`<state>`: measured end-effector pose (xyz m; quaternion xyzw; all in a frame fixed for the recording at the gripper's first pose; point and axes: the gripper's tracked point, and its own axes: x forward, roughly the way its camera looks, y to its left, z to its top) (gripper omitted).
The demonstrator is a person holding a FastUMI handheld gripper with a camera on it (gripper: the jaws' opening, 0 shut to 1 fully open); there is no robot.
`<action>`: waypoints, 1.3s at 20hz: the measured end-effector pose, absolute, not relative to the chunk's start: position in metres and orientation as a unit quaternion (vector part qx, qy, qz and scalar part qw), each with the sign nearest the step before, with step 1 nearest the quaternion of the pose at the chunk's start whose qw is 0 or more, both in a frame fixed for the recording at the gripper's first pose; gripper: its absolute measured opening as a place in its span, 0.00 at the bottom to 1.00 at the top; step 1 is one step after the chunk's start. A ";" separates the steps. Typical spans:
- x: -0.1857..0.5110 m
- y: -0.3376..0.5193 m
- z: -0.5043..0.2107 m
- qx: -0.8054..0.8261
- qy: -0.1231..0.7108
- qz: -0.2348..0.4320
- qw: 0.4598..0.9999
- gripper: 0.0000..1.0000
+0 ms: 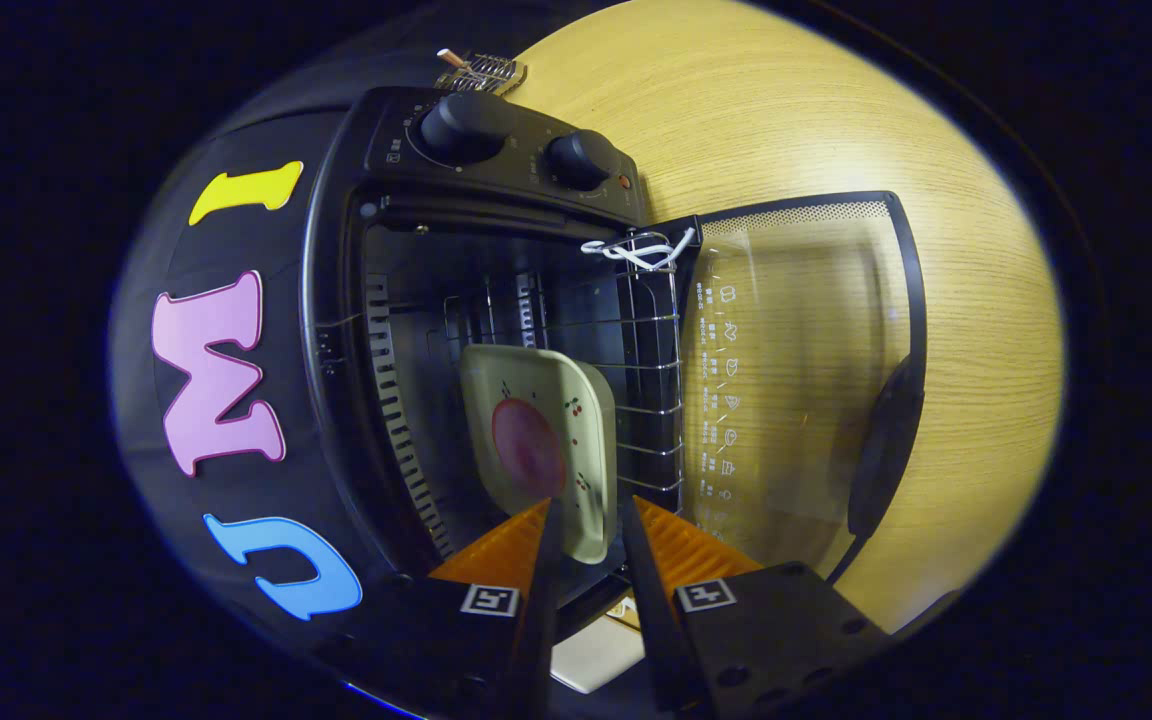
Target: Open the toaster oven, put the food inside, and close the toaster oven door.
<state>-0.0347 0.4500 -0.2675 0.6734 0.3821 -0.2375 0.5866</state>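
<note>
With the toaster oven (496,330) door (801,380) open, my gripper (586,540) pinches the rim of the plate (536,440) of food (528,445) resting on its rack (651,400); next I'd release, withdraw, and close up.

The plate's (536,440) near rim sits behind the gripper's (586,515) jaws, so contact is unclear. The toaster oven's (496,300) back wall is too dark to make out.
</note>
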 end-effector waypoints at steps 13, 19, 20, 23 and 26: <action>-0.098 0.439 -0.206 0.597 0.465 -0.059 0.651 0.99; -0.158 0.424 -0.219 0.461 0.524 0.018 0.715 0.98; -0.167 0.422 -0.225 0.431 0.535 0.029 0.726 0.98; -0.193 0.415 -0.243 0.320 0.556 0.058 0.765 0.99; -0.204 0.411 -0.261 0.222 0.554 0.081 0.799 0.99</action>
